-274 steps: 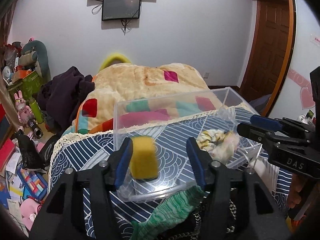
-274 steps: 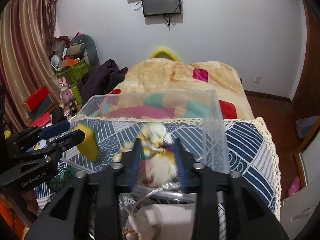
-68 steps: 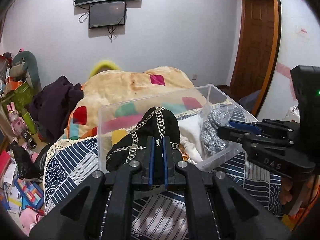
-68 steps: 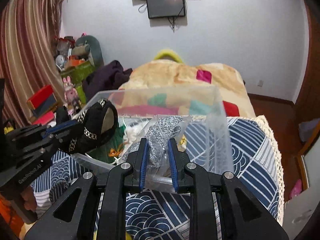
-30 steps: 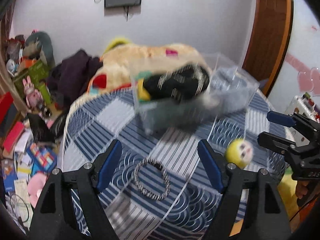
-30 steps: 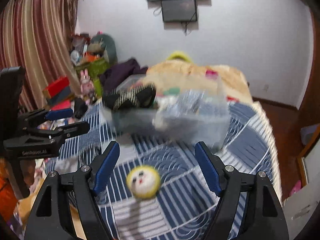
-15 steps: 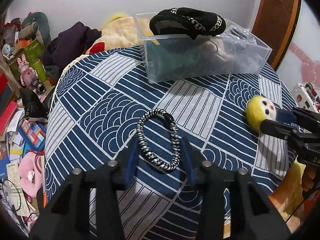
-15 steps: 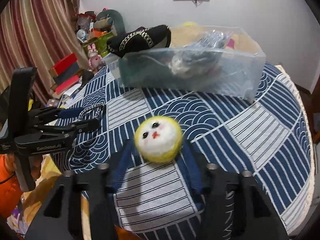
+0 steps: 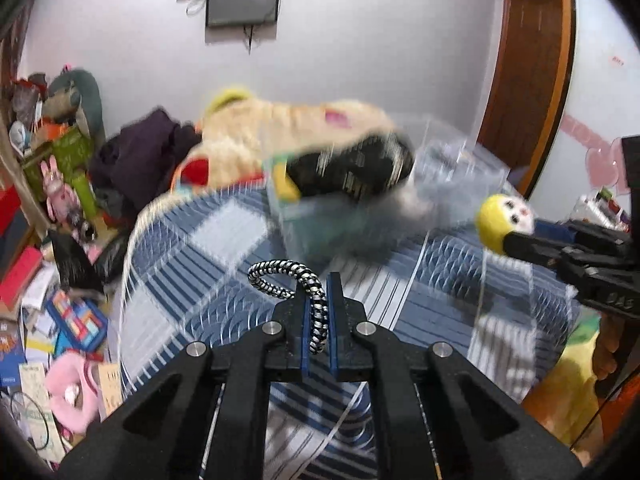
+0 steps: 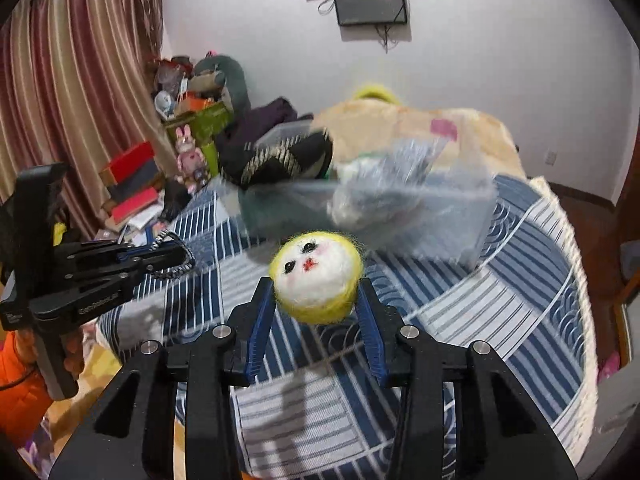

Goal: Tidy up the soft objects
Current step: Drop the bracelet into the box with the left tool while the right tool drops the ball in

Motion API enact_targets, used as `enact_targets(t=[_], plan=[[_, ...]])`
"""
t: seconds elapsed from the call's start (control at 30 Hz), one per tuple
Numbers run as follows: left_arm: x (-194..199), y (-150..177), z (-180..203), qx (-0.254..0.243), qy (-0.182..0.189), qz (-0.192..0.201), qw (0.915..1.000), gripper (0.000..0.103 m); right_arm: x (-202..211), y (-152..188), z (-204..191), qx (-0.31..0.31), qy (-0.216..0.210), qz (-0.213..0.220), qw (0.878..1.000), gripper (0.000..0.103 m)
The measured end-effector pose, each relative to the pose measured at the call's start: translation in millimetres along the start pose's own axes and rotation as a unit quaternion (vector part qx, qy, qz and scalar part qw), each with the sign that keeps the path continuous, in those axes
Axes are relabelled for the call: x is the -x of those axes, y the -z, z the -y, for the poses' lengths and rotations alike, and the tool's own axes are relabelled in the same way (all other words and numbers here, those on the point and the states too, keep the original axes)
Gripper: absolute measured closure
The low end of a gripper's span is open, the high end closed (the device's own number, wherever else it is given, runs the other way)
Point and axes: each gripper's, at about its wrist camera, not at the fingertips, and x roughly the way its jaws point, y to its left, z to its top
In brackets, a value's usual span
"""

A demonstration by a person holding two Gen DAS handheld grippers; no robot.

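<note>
left gripper (image 9: 317, 312) pinching braided loop (image 9: 294, 286) | right gripper (image 10: 316, 308) clamping yellow felt ball (image 10: 316, 282) | both above blue cloth (image 10: 500, 292)

White wall (image 10: 500, 60), wall-mounted screen (image 10: 370, 2), striped curtain (image 10: 72, 92), wooden door (image 9: 528, 76), bed blanket (image 9: 280, 136).

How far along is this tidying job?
Mostly done, it seems: the clear bin already holds a heap of soft things, with a black cap on top. In hand: the left gripper is shut on a braided band, and the right gripper on a yellow-and-white ball. Left: both are lifted above the cloth and need dropping into the bin.
</note>
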Motion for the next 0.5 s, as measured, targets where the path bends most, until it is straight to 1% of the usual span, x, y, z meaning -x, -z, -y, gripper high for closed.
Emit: enact_targets(t=[0.07,0.27,0.37,0.5], plan=[[10.0,-15.3,5.2,-0.005,0.005,0.027,0.9996,0.097,4.0,-7.7,2.3,-0.003,0.003,0.013,1.0,0.065],[15.9,-54.1,22.1,-0.03,0.024,0.07,0.9969,0.097,8.2,-32.5,9.3,-0.013,0.018,0.049,0.999,0.065],[7.3,-68.4,27.9,-0.037,0.029,0.077,0.9959,0.097,3.7,-44.8,11.8,-0.02,0.021,0.059,0.998,0.065],[-10.7,-75.3,32.5,-0.041,0.037,0.071,0.996,0.097,-7.7,-56.7,12.2,-0.023,0.021,0.06,0.998,0.065]])
